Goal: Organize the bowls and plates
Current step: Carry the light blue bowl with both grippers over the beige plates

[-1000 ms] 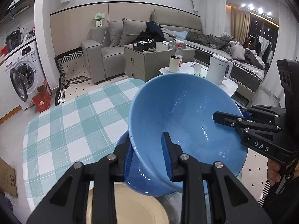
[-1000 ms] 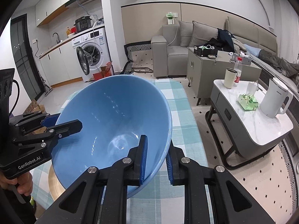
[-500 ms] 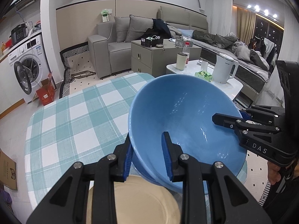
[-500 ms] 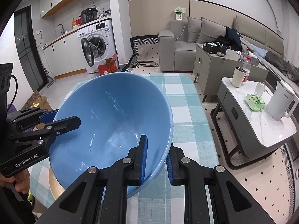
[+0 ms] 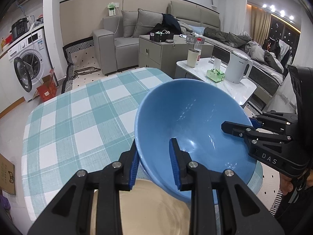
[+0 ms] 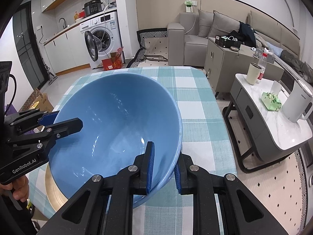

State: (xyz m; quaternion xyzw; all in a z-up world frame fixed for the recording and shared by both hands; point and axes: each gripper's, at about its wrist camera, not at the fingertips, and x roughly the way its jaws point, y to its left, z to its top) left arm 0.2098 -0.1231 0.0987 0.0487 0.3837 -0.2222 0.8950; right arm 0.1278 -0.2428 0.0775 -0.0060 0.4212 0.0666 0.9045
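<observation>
— So, how do the hands sit?
— Both grippers tilt downward, clamping one bowl (image 5: 195, 129) over the checked table (image 5: 78, 117).
— Grips?
— Left gripper (image 5: 154, 164) pinches the rim at 6 o'clock in its view; right gripper (image 6: 163, 168) likewise, opposite side. A plate (image 5: 152, 211) lies beneath.

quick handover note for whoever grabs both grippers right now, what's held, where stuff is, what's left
Left gripper: shut on the near-left rim of the blue bowl.
Right gripper: shut on the opposite rim of the same bowl.
The bowl is tilted, held over the checked table, just above the tan plate at the near edge.
Done: bowl picked up with both grippers.
Left: probably set it down on the plate, then release both.
</observation>
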